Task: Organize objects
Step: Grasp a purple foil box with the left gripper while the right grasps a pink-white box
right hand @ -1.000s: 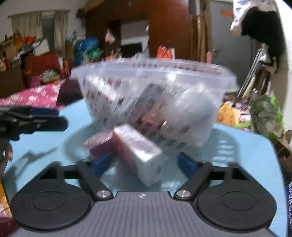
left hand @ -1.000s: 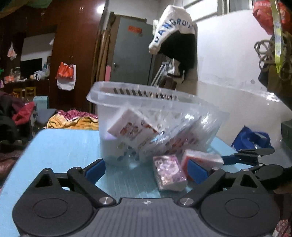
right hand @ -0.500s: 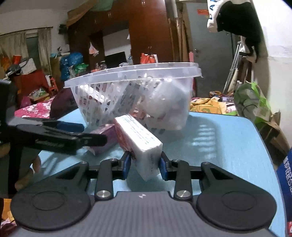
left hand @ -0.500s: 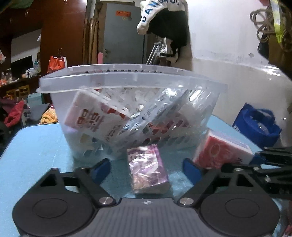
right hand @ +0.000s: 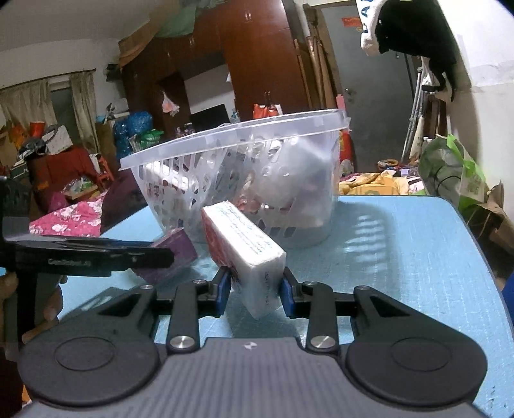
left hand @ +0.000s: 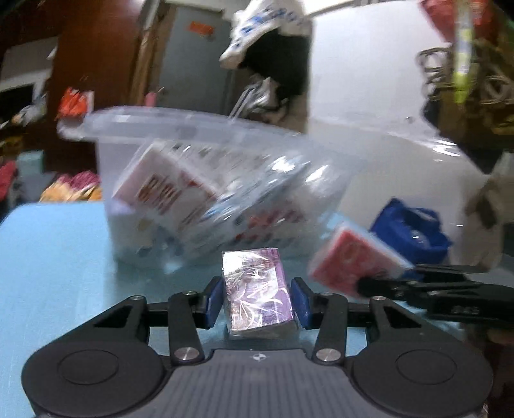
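Two packets, one per hand-held gripper, before one basket.

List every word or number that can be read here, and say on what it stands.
"GenRobot.ai", faintly: on the side of the left gripper.
White pack in the right gripper: print too small to read.
Hanging cap: blue letters blurred.
Orange door sign: too small.
Pack in the basket: red marks blurred.
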`<move>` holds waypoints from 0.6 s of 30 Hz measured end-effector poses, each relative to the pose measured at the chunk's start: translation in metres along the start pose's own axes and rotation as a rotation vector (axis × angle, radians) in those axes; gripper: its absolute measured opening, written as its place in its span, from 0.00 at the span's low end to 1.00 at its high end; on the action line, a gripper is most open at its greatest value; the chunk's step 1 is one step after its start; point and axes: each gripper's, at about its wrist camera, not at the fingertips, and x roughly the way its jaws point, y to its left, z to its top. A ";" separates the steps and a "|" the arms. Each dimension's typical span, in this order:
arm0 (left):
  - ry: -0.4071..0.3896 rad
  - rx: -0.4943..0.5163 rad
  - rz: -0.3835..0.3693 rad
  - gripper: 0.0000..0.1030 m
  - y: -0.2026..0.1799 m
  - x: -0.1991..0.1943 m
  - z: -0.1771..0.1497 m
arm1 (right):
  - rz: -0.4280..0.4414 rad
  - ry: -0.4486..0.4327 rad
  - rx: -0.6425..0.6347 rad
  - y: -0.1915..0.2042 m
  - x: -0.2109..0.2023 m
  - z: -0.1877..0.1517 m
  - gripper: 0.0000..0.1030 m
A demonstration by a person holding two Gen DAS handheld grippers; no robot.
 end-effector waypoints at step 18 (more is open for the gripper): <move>-0.040 0.039 0.006 0.48 -0.008 -0.004 -0.001 | -0.006 -0.029 -0.022 0.002 -0.003 -0.002 0.35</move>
